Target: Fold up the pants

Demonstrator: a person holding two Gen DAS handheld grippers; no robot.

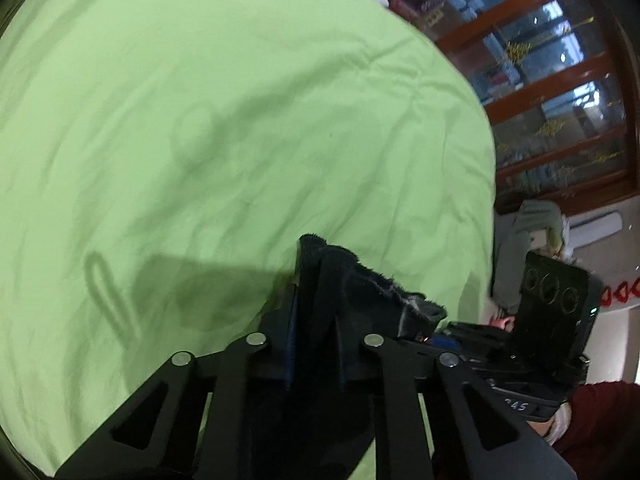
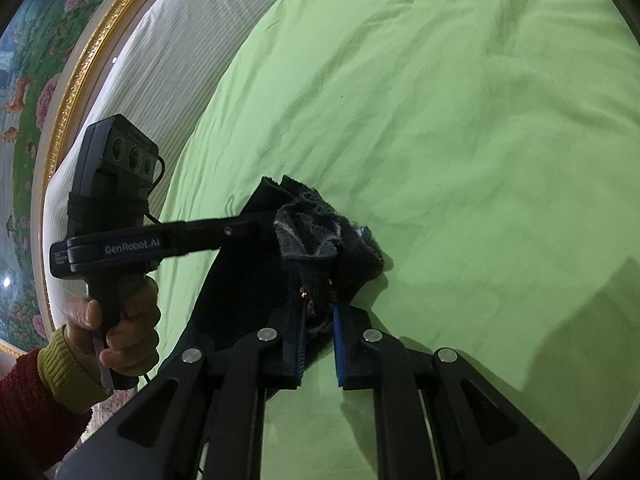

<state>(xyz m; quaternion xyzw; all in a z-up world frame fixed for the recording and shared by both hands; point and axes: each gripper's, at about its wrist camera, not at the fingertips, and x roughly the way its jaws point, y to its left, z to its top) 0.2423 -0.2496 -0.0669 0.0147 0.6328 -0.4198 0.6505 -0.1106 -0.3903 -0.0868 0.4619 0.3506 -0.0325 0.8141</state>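
The black pants [image 1: 340, 280] are bunched and held up above a green bedsheet [image 1: 200, 120]. My left gripper [image 1: 316, 276] is shut on a thick fold of the pants' edge. In the right wrist view my right gripper [image 2: 320, 312] is shut on the same bunched black fabric [image 2: 320, 240], whose fuzzy grey inside shows. The left gripper [image 2: 264, 220] comes in from the left in that view and clamps the fabric right next to mine. The rest of the pants hangs down below [image 2: 240, 292] and is mostly hidden.
The green sheet [image 2: 460, 120] covers the bed widely ahead. A striped white headboard [image 2: 168, 72] and gold-framed picture [image 2: 48, 80] lie to the left. A wooden glass cabinet [image 1: 552, 80] and floor clutter [image 1: 536, 224] stand past the bed's right edge.
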